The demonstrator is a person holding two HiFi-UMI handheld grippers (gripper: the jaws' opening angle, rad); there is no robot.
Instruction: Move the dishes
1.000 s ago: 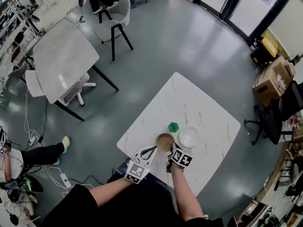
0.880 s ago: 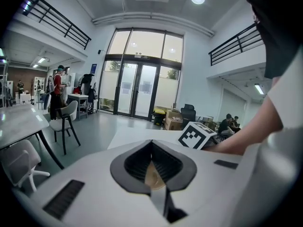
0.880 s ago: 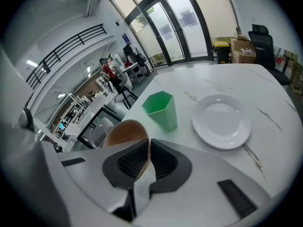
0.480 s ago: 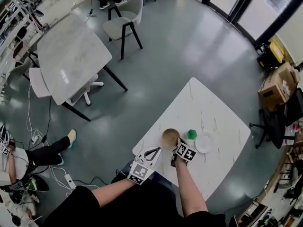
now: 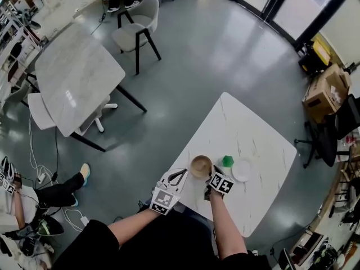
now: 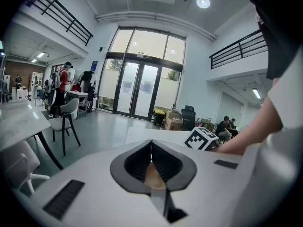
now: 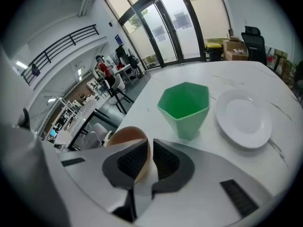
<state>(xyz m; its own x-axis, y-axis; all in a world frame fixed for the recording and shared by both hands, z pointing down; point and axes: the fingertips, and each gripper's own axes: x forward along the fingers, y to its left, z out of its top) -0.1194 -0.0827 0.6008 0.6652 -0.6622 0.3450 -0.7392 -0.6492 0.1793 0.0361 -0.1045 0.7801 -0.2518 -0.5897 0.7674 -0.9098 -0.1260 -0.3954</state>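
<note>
A brown wooden bowl [image 5: 201, 166] is near the left edge of the white marble table [image 5: 247, 134]. Both grippers grip its rim. My left gripper [image 5: 184, 177] is shut on the bowl's near-left rim, and a thin tan sliver of the bowl [image 6: 154, 176] shows between its pads in the left gripper view, left gripper [image 6: 151, 148]. My right gripper [image 5: 210, 176] is shut on the right rim; in its view, right gripper [image 7: 149, 148], the bowl [image 7: 124, 135] curves off to the left. A green cup [image 5: 226, 161] [image 7: 183, 105] and a white plate [image 5: 242, 170] [image 7: 244, 117] stand just right of the bowl.
The table's left edge runs right beside the bowl, with grey floor beyond it. A grey table [image 5: 79, 77] with chairs [image 5: 135, 24] stands to the far left. A person [image 5: 34, 198] sits on the floor at the lower left. Cardboard boxes [image 5: 325, 94] are at the right.
The bowl, held by both grippers, has shifted left, away from the cup and plate and toward the table's edge. Over the last half second it has hardly moved.
</note>
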